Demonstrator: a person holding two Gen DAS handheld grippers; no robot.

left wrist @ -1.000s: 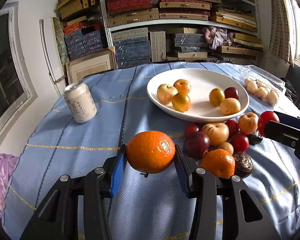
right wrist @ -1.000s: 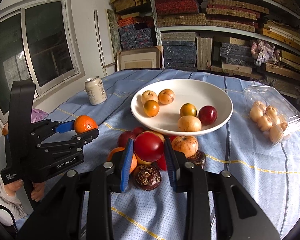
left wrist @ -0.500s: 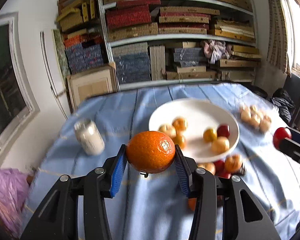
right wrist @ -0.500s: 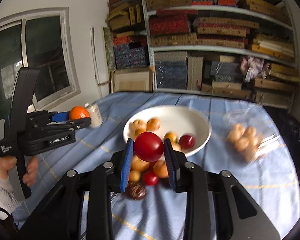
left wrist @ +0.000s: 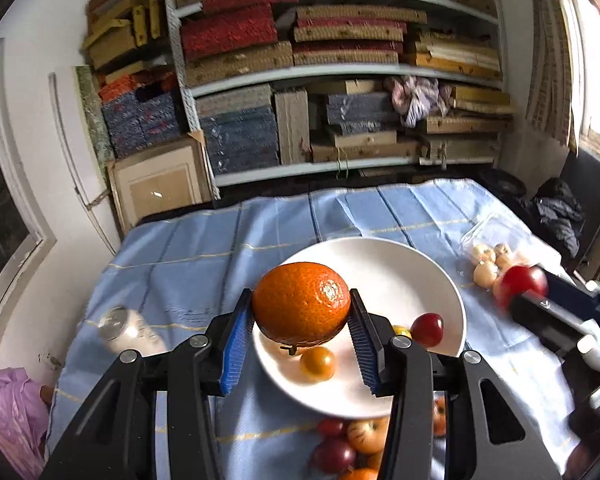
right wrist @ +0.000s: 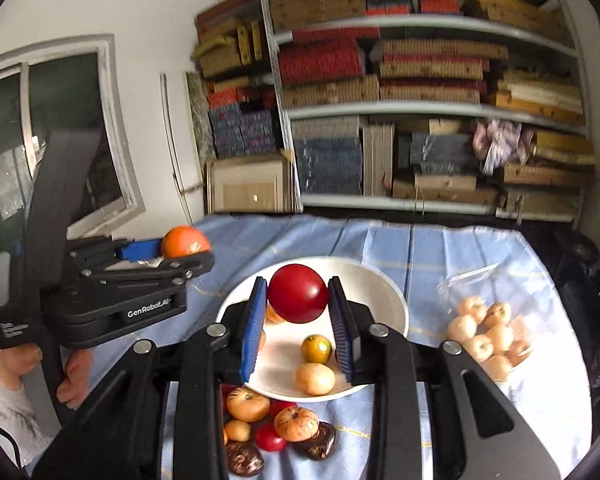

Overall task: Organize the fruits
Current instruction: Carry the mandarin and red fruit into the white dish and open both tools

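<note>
Orange skin shows between the blue pads of the left gripper (left wrist: 301,326), clamped on a mandarin (left wrist: 301,301) above the white plate (left wrist: 420,264), while the right gripper (right wrist: 298,322) squeezes a red fruit (right wrist: 297,293) over it too.

Left claw (left wrist: 301,330), right claw (right wrist: 298,322) clamped

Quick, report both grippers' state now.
Left gripper: shut on the round orange mandarin.
Right gripper: shut on the smooth round red fruit.
</note>
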